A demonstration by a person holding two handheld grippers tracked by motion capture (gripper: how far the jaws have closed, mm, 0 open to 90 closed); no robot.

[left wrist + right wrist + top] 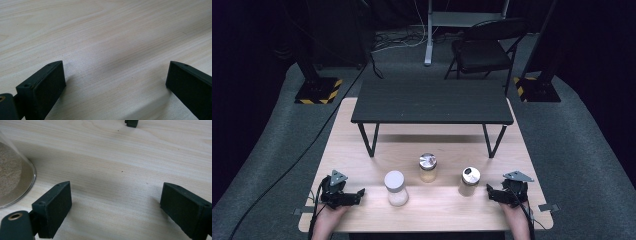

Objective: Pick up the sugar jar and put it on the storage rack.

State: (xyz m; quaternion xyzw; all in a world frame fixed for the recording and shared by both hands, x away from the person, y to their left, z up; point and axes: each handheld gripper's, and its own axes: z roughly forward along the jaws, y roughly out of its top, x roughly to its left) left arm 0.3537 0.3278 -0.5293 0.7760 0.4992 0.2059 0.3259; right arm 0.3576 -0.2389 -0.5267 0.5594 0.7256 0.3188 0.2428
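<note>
Near the bottom edge of the high view, left tool [360,192] and right tool [488,189] rest spread, empty, on the pale wooden counter [432,207]. Between them stand three glass jars; the right tool may tip the silver-lidded jar [470,181] just beside it.

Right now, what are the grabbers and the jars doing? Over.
Left gripper open, empty. Right gripper open, empty. Three jars upright: white-lidded jar, middle jar, right jar. Nothing blocking.

**Count on the table**

Three jars: one white-lidded jar [396,188] at 6 o'clock, two silver-lidded jars [428,167] [470,181] toward 3 o'clock. One black shelf [432,101] at 12 o'clock. Two grippers [357,194] [490,192], at 8 and 4 o'clock.
</note>
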